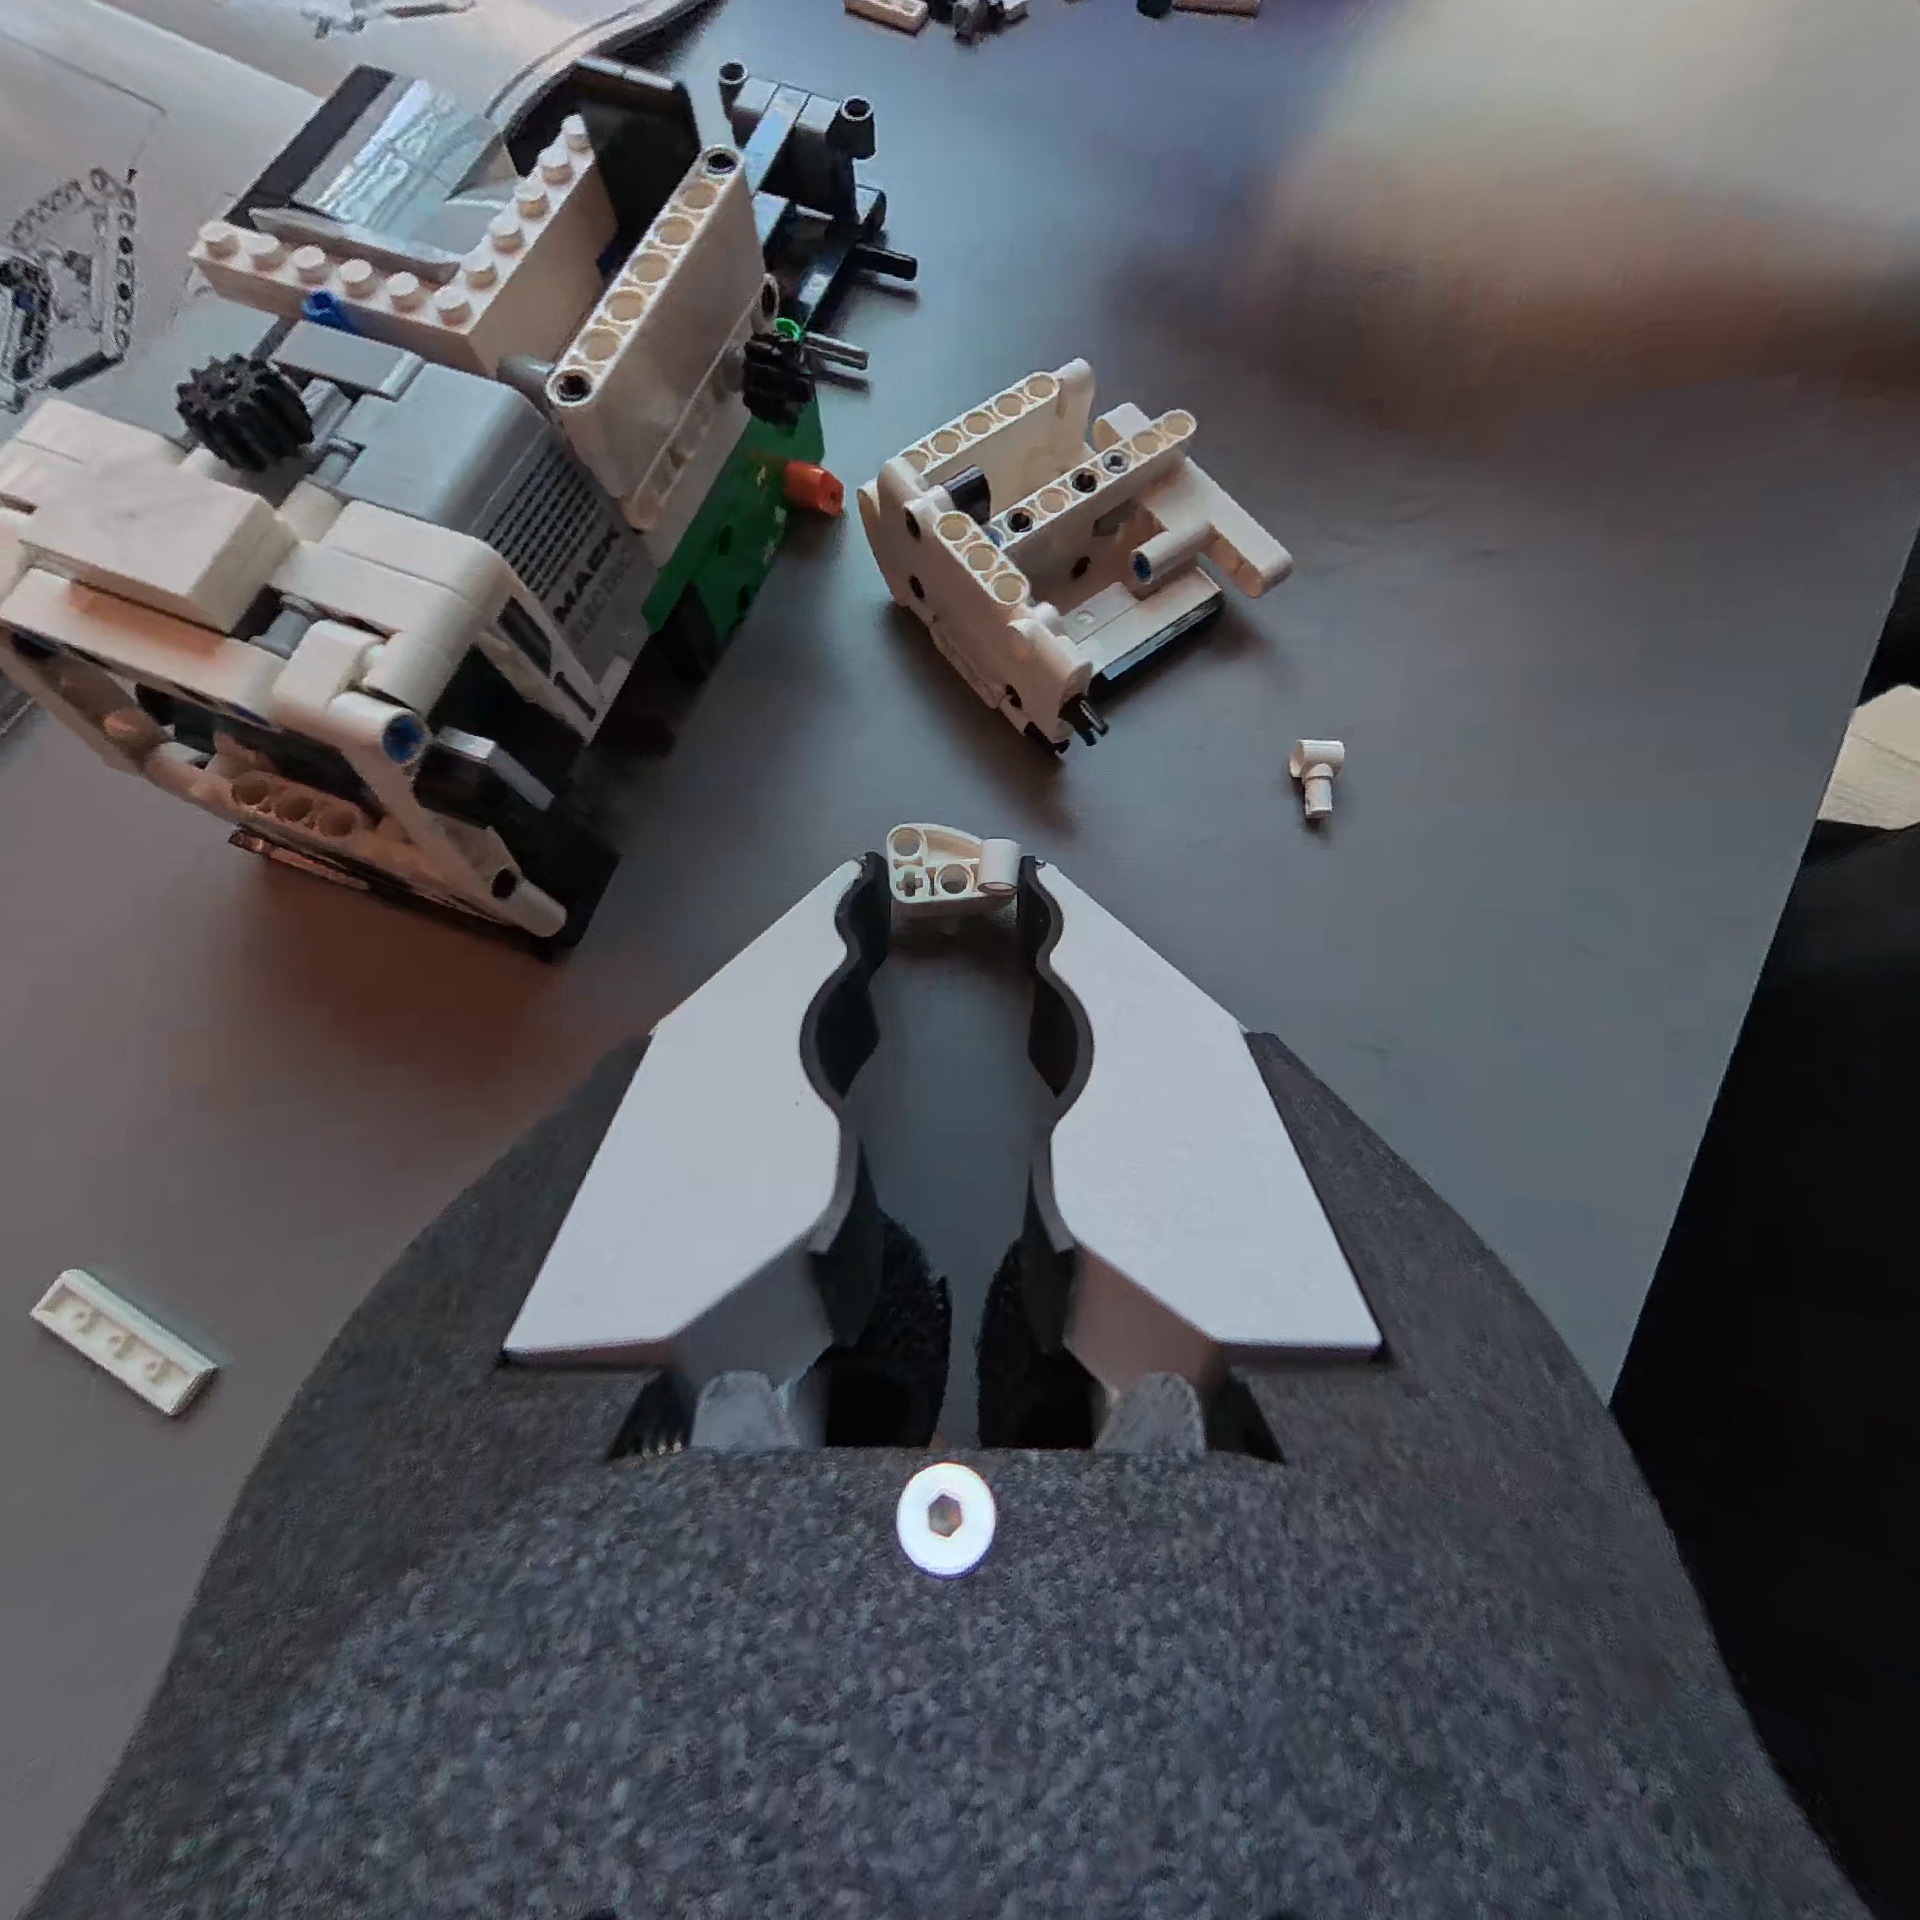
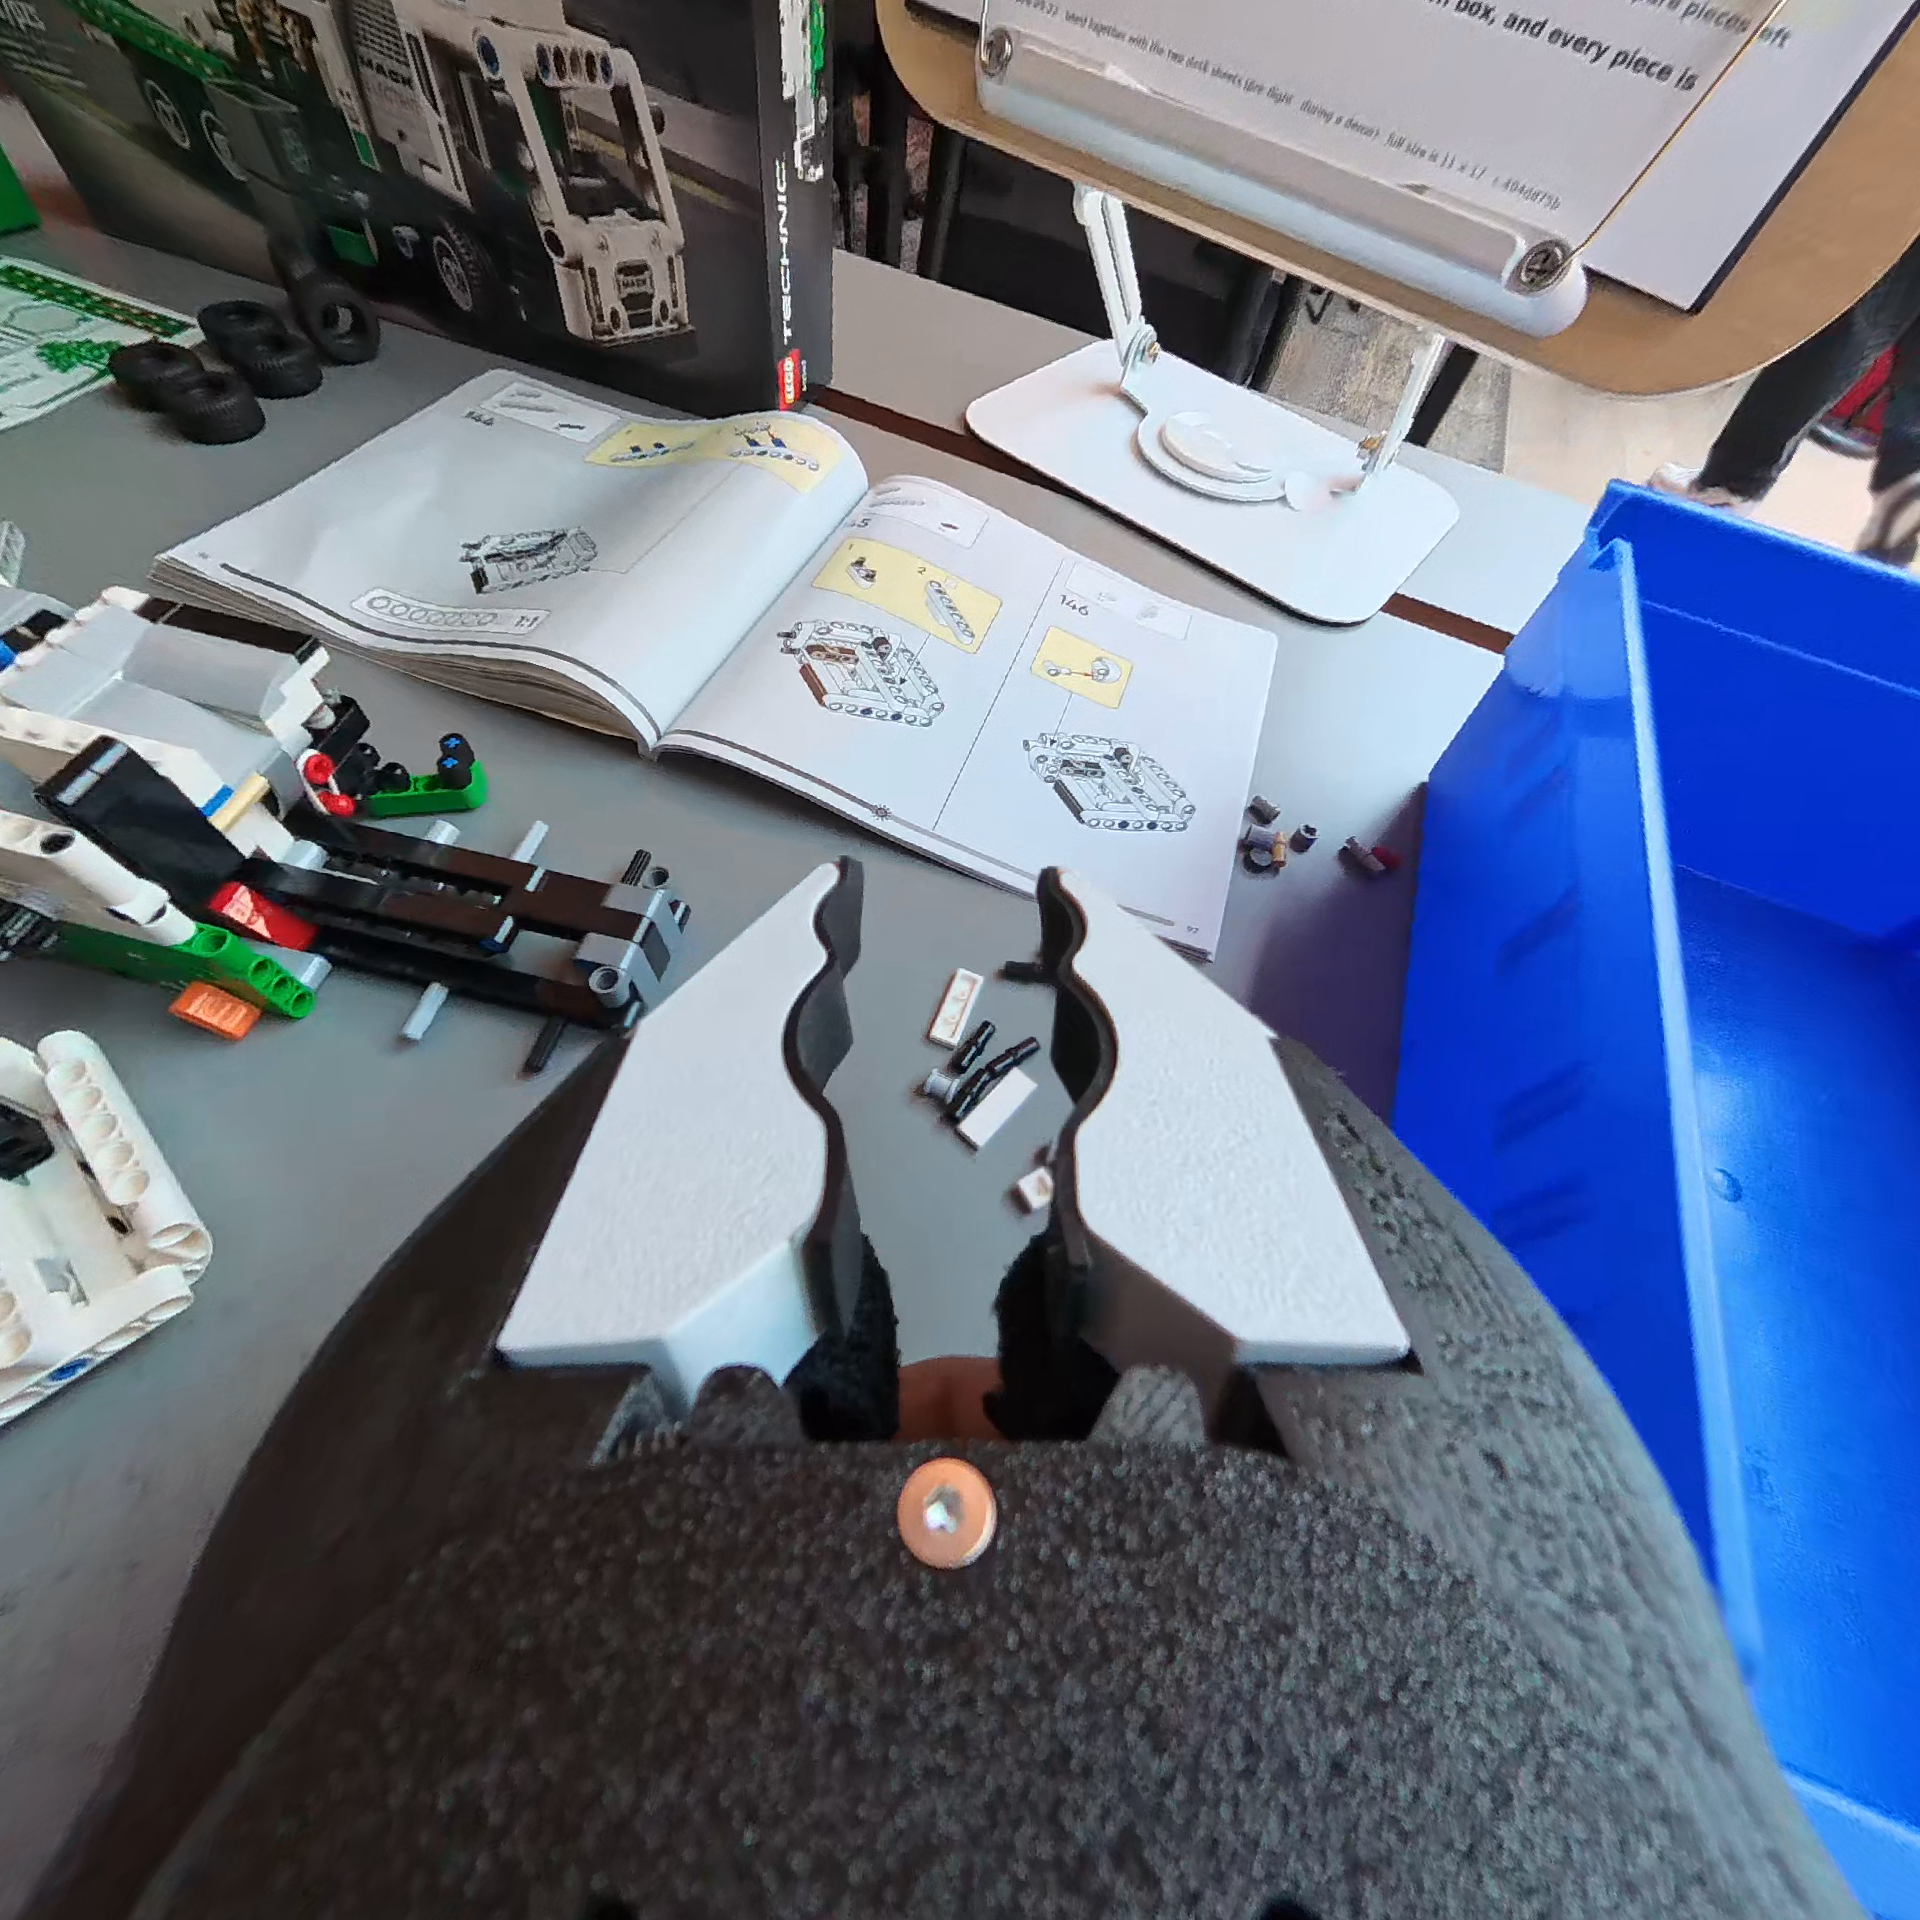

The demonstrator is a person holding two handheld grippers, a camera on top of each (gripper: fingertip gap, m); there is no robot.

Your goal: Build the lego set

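In the left wrist view my left gripper (image 1: 948, 878) is shut on a small white lego connector piece (image 1: 940, 871) with a short white pin part at its right end, held just above the dark table. A white sub-assembly (image 1: 1060, 551) lies ahead of it, and the partly built white, grey and green truck (image 1: 395, 488) stands to the left. A small white pin connector (image 1: 1317, 774) lies to the right. In the right wrist view my right gripper (image 2: 948, 883) is open and empty above several small black pins and white tiles (image 2: 982, 1070). The truck chassis (image 2: 343, 904) lies to its left.
An open instruction booklet (image 2: 727, 644) lies ahead of the right gripper, with the set's box (image 2: 468, 156), several black tyres (image 2: 239, 364) and a white stand (image 2: 1216, 478) behind. A blue bin (image 2: 1683, 1039) stands at the right. A white plate (image 1: 123, 1340) lies at the left gripper's left. Across from one pair of fingers to the other is roughly 25 cm. To reach the white plate (image 1: 123, 1340) in a straight line is about 15 cm for my left fingers, about 35 cm for my right.
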